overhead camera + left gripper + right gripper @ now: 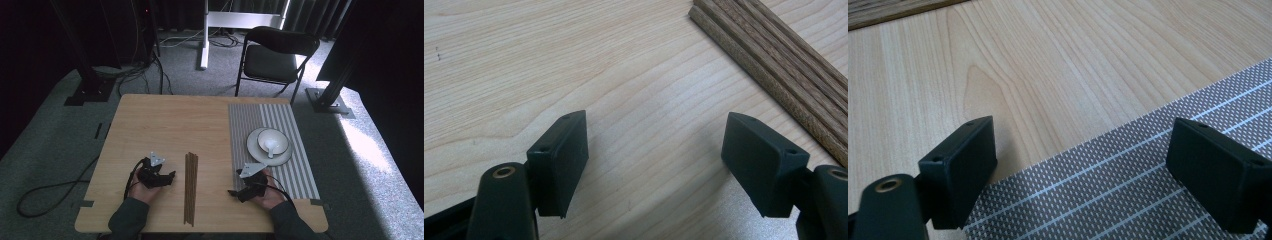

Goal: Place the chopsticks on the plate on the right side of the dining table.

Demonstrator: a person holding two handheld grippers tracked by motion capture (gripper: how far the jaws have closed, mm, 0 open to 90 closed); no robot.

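Chopsticks (191,187) lie between left gripper (167,178) and right gripper (236,193), both jaws open, empty

My left gripper (167,177) and right gripper (235,192) are black, each topped with a grey three-cornered plate and trailing a black cable. Their jaws are blocky matte-black pads with small screw holes and a brass-ringed pivot behind. I wear dark green sleeves (127,220).

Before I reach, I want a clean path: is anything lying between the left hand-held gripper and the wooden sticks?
Nothing visible. The left hand-held gripper sits open over bare table, and the wooden sticks lie just beyond its right jaw with plain wood between them.
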